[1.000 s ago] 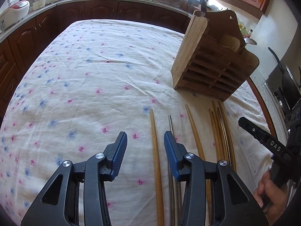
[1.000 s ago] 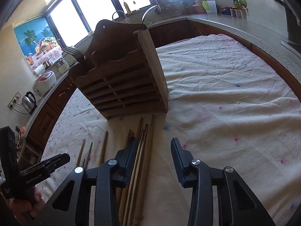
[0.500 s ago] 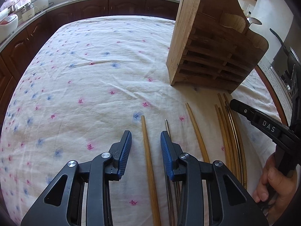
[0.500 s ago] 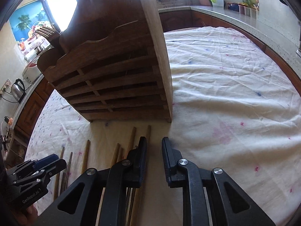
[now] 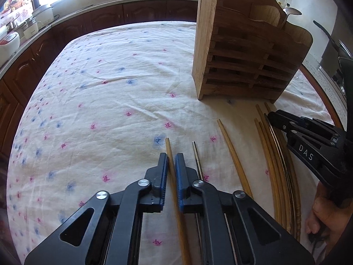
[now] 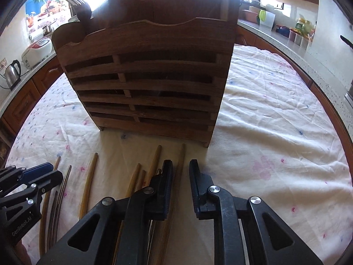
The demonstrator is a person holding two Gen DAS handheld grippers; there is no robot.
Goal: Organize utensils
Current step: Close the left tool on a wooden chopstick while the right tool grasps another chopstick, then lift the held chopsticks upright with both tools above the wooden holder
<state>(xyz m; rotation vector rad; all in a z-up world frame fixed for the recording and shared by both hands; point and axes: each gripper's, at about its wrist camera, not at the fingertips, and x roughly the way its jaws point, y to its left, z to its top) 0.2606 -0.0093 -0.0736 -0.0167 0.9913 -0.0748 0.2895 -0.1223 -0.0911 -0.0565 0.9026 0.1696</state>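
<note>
Wooden chopsticks are laid in a row on the flowered tablecloth [image 5: 110, 101], before the slatted wooden utensil holder [image 5: 247, 66] standing toward the table's far right edge. The left gripper [image 5: 171, 161], whose jaws have just been closing, is clamped on the leftmost chopstick [image 5: 168, 148]. The right gripper [image 6: 179, 170] is held with a gap between its jaws, the rightmost chopstick [image 6: 181, 154] lying between them, unpressed.

Floral cloth [image 5: 106, 92] covers the worktop. Rice cooker [image 6: 37, 48] and kettle [image 6: 12, 72] at 9 o'clock, spice jars [image 6: 302, 31] at 2 o'clock.
</note>
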